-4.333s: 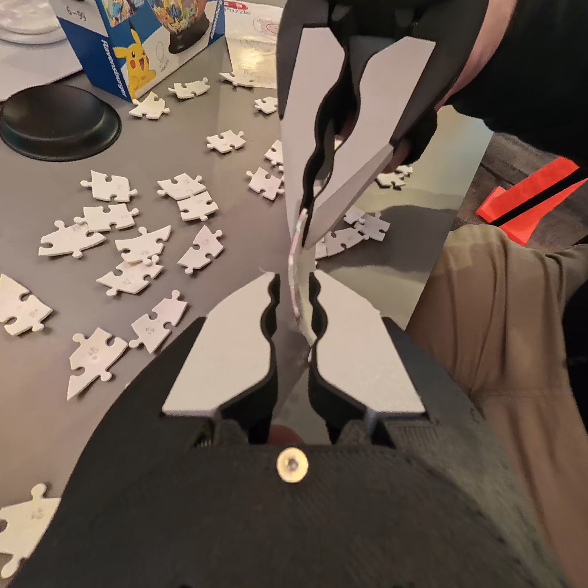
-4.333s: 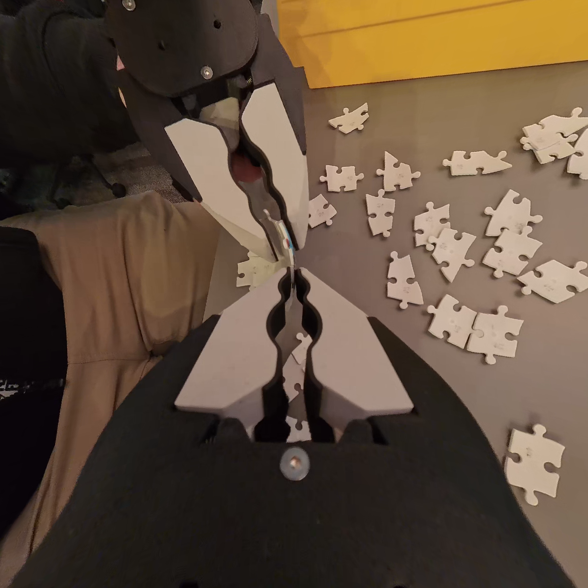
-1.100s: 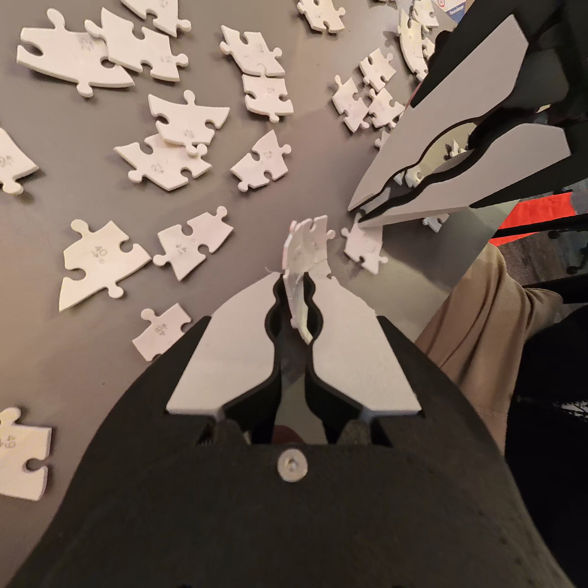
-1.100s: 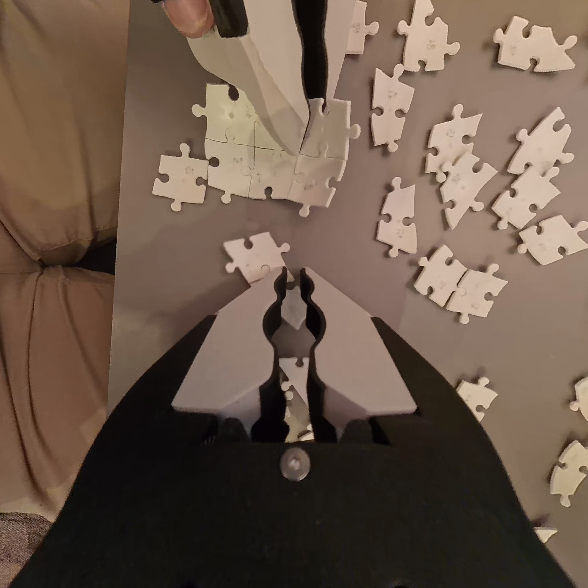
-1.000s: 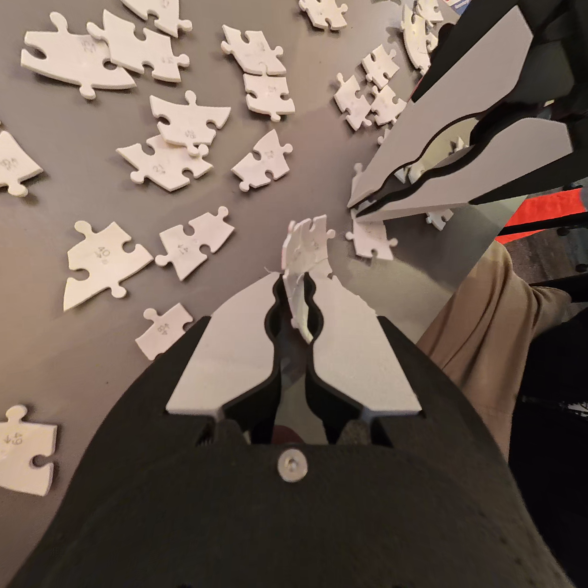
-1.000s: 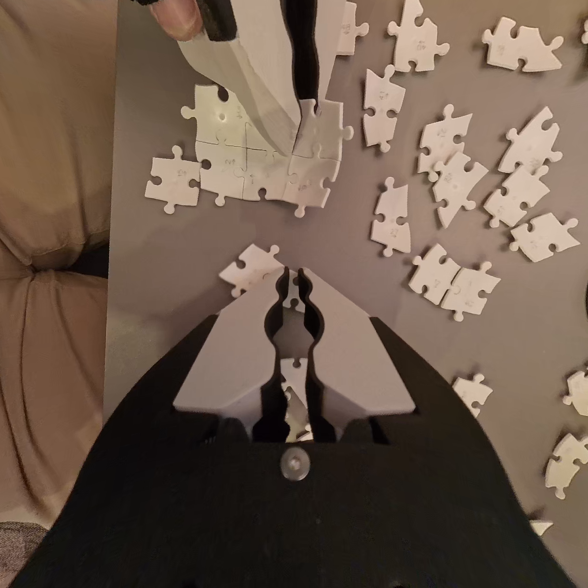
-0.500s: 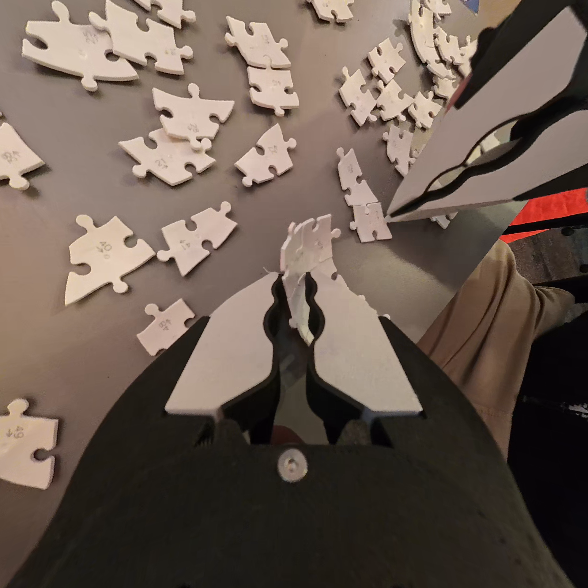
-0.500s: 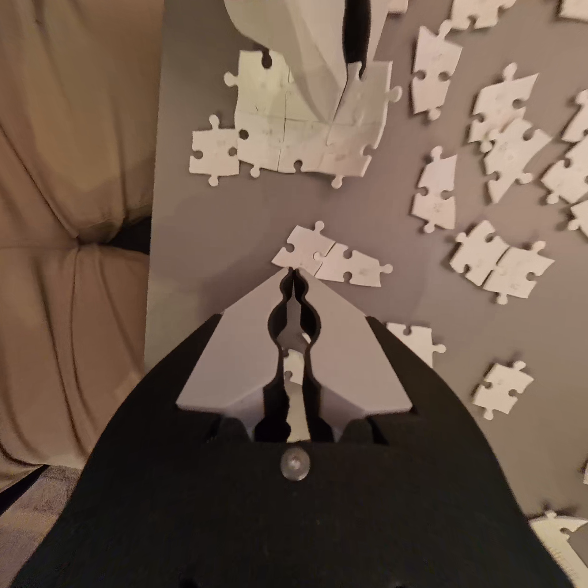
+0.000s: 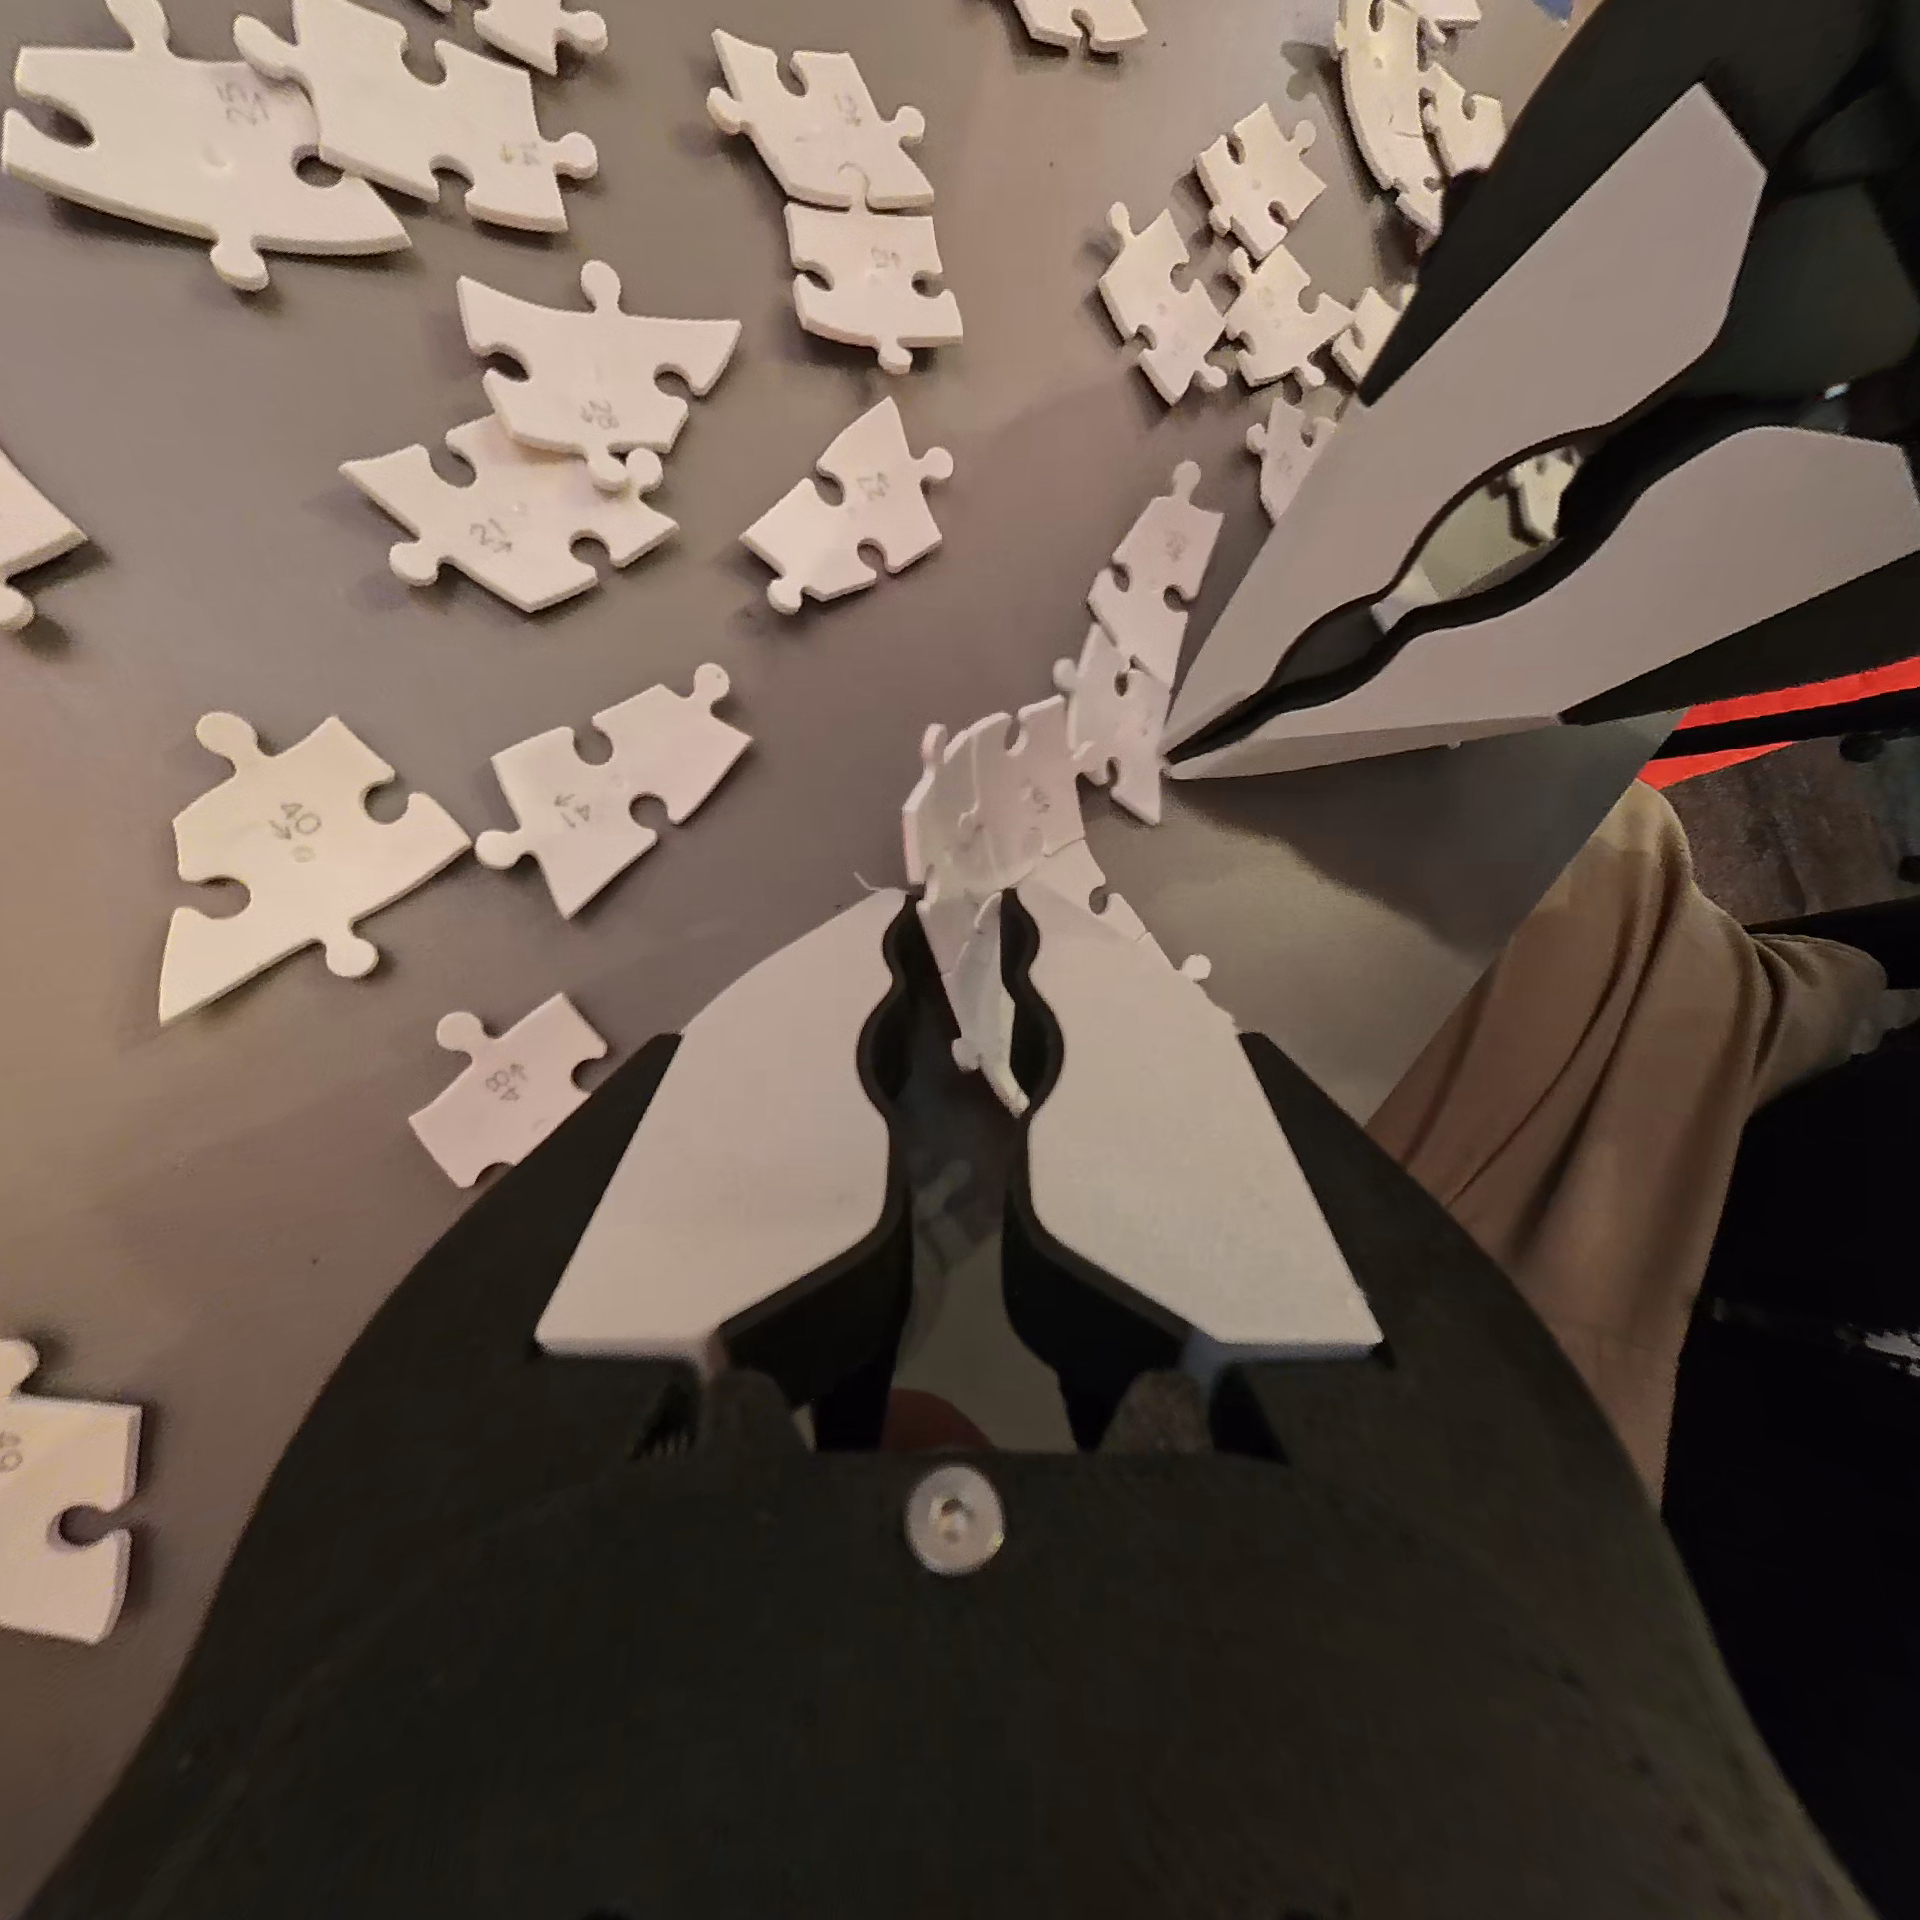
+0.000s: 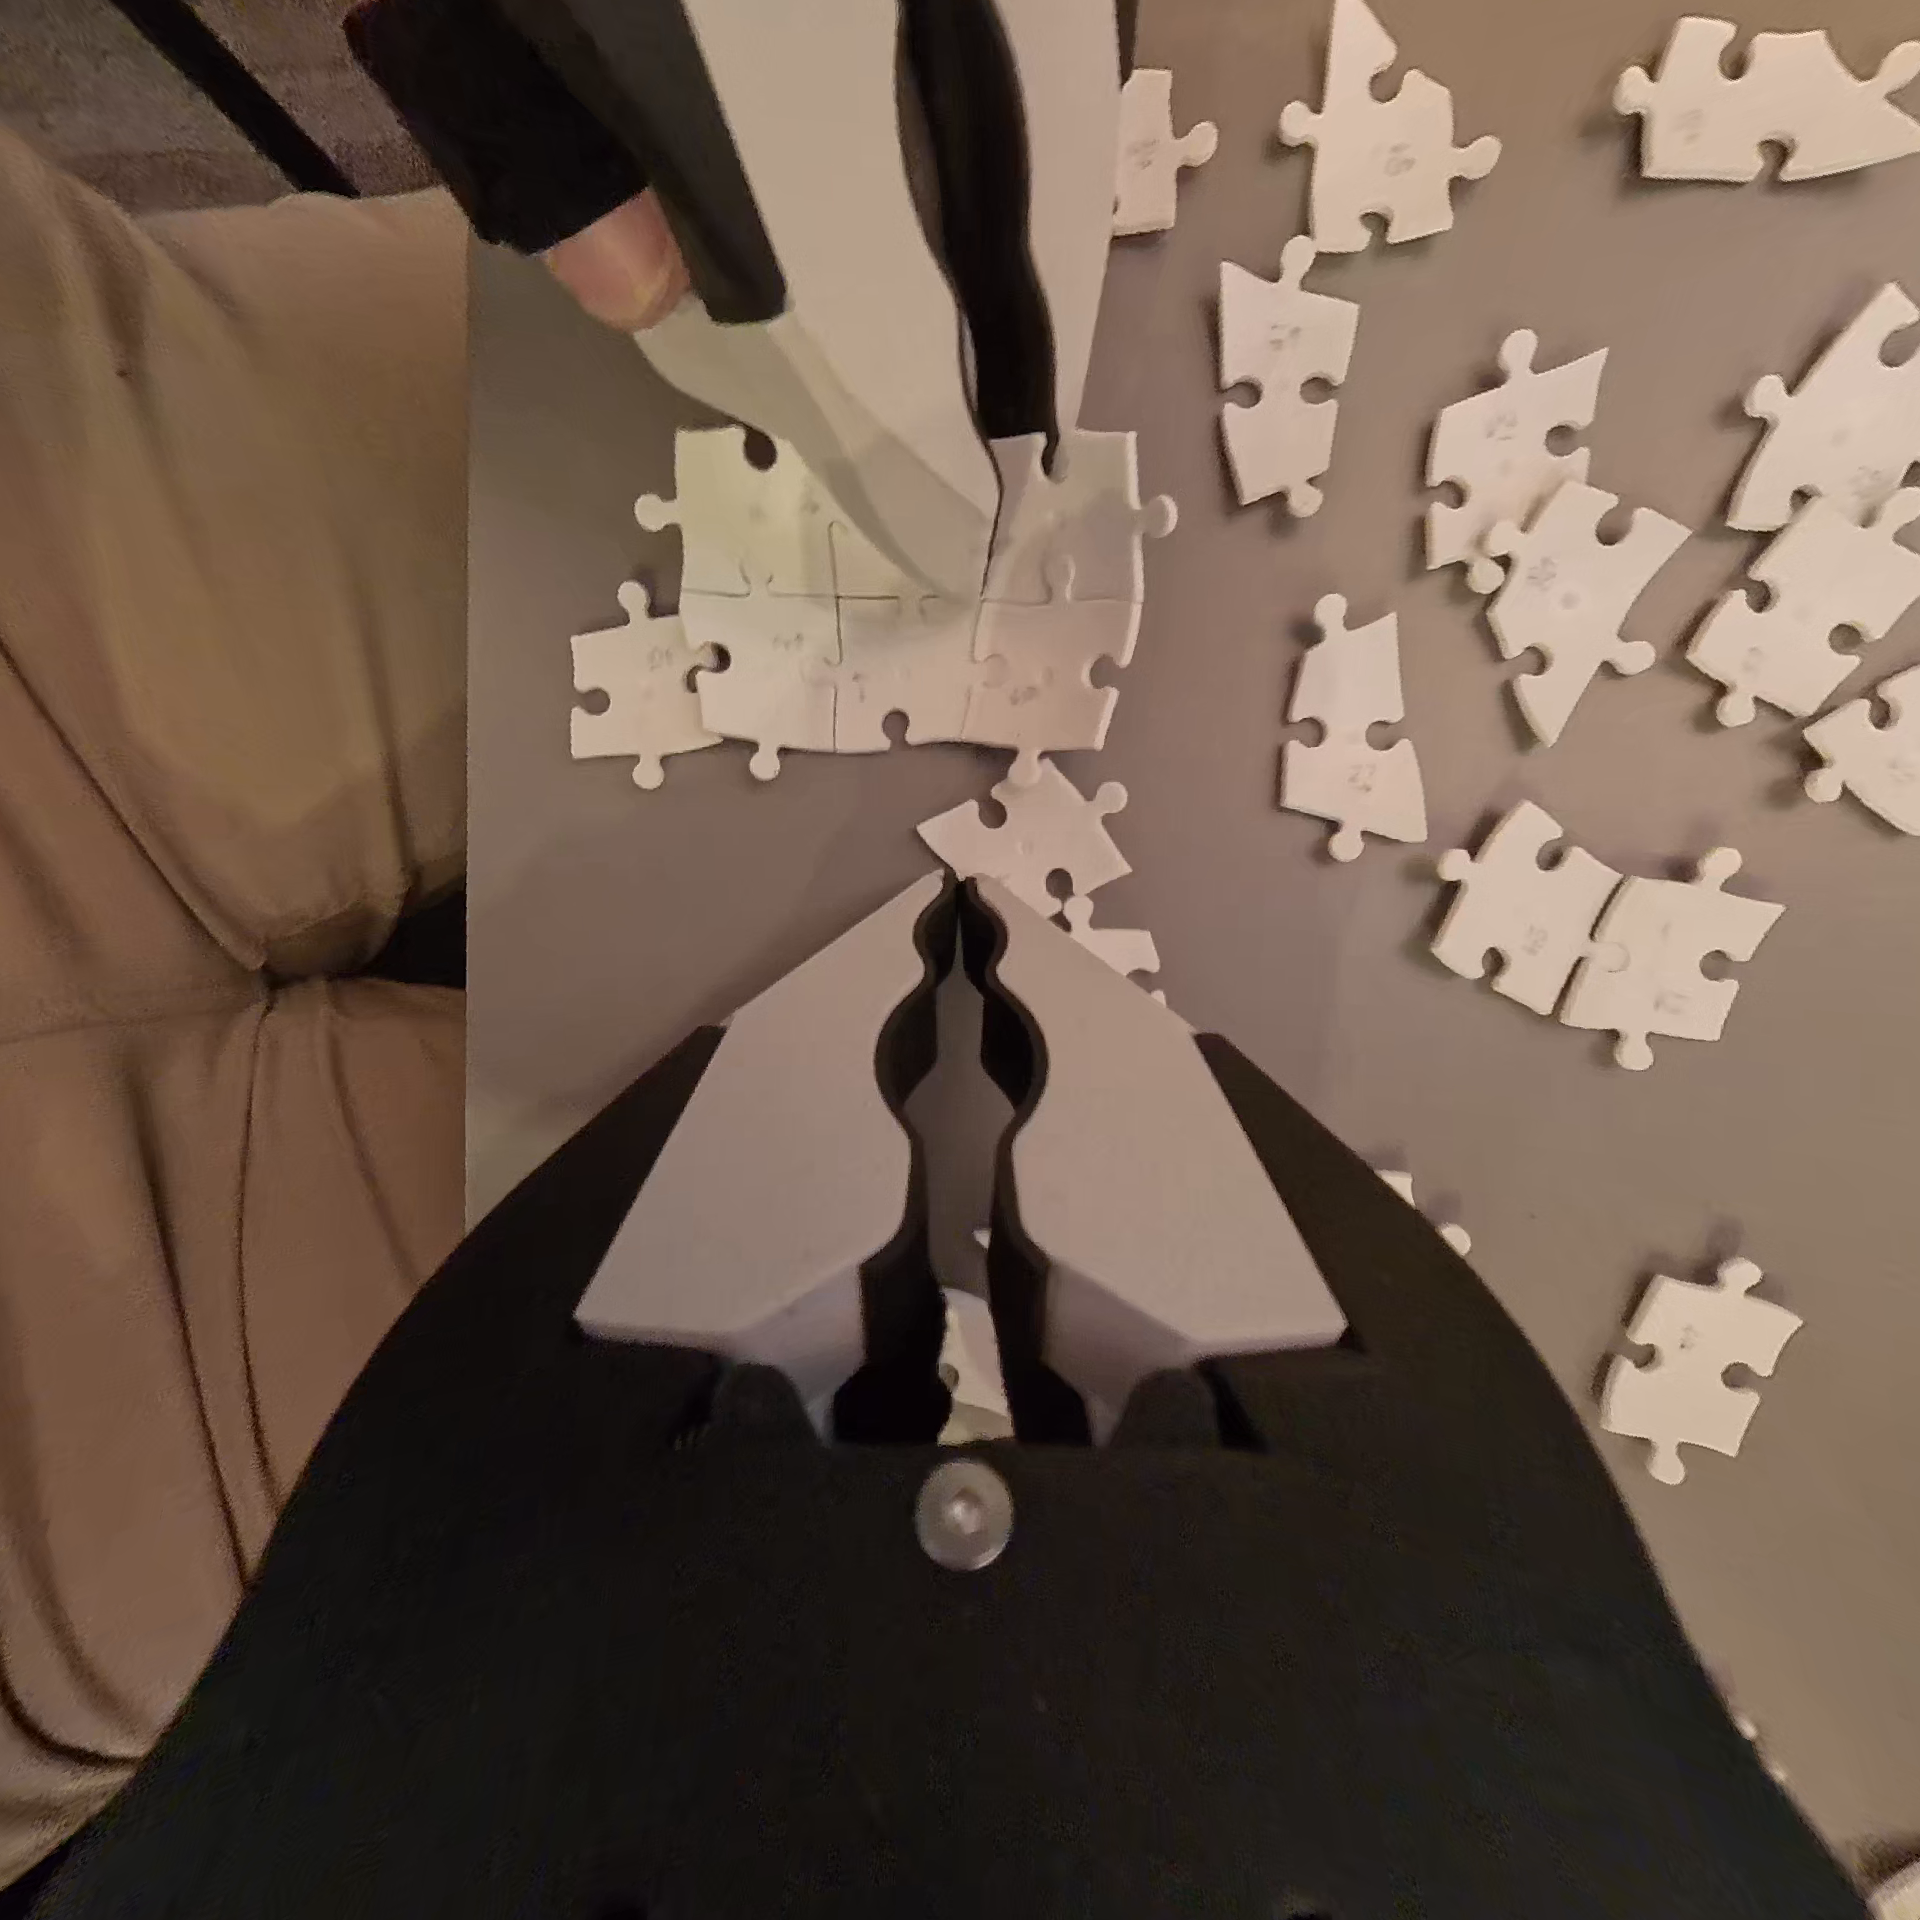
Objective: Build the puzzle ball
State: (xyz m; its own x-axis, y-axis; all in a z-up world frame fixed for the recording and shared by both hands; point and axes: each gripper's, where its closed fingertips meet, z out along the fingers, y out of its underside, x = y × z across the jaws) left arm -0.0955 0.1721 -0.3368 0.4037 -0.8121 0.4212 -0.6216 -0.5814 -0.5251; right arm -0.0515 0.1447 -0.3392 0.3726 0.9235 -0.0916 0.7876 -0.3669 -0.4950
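A flat section of several joined white puzzle pieces [image 10: 904,644] lies near the grey table's [image 10: 1226,1091] left edge. My left gripper [image 9: 961,909] is shut on this section's [image 9: 997,810] edge; in the right wrist view it [image 10: 997,457] comes down from the top. My right gripper [image 10: 956,883] is shut with nothing between its tips. They rest against a joined pair of pieces [image 10: 1029,831] that touches the section's lower tab. In the left wrist view the right gripper [image 9: 1169,764] comes in from the right, its tips at that pair [image 9: 1132,644].
Many loose white pieces [image 10: 1351,727] lie face down across the table [image 9: 208,582], some joined in pairs [image 10: 1600,935]. A person's tan trousers [image 10: 208,727] are just past the table's edge. An orange object [image 9: 1766,707] shows beyond the edge. Spacing between my two grippers at the tips: around 6 centimeters.
My right gripper has shut and slid the joined pair across the table up against the held section. My left gripper keeps its hold on the section.
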